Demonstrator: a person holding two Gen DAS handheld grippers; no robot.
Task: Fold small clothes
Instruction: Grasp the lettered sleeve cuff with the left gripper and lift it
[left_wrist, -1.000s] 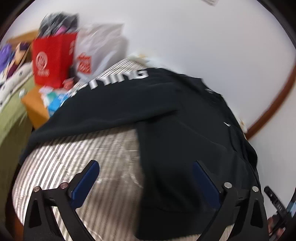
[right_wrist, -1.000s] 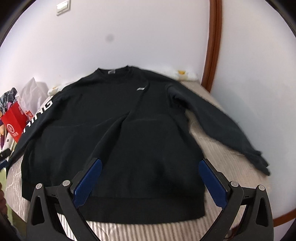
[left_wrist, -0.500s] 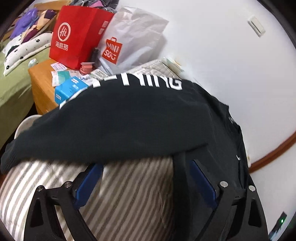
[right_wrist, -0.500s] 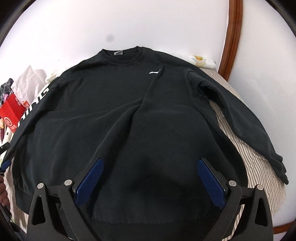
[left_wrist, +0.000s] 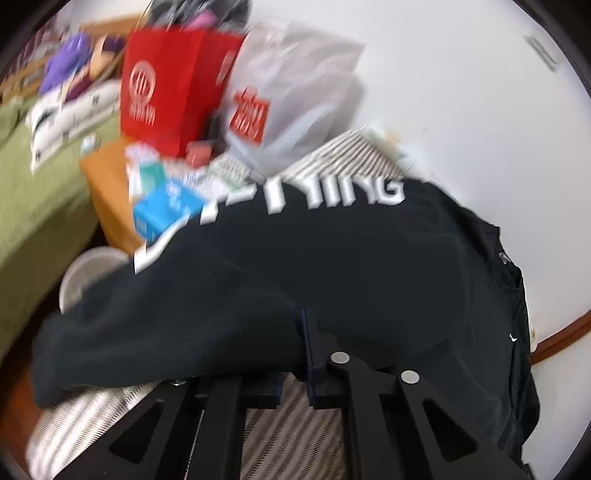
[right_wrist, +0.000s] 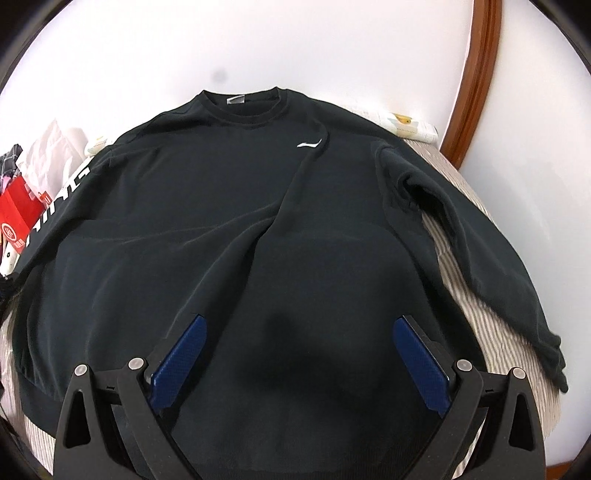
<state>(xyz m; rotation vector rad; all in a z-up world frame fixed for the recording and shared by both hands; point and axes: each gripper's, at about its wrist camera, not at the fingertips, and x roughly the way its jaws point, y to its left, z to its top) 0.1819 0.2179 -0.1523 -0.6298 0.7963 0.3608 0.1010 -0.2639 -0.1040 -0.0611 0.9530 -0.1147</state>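
Left wrist view: the left hand-held gripper (left_wrist: 295, 373) tilts steeply down, its jaws just closed on the lower edge of the black sweatshirt (left_wrist: 332, 277) where sleeve meets body, at 6 o'clock. White sleeve lettering (left_wrist: 332, 194), blurred, ends in "ING". Farther off at 11 o'clock stand a red bag (left_wrist: 166, 92) and a white bag (left_wrist: 291, 103), their logos unreadable.

Right wrist view: the right hand-held gripper (right_wrist: 299, 350) angles down over the hem, blue pads wide apart, gripping nothing. The sweatshirt lies flat on the striped bed (right_wrist: 454, 266), long axis 6 to 12 o'clock, collar (right_wrist: 240, 103) at 12, a white swoosh logo (right_wrist: 309, 143) on the chest
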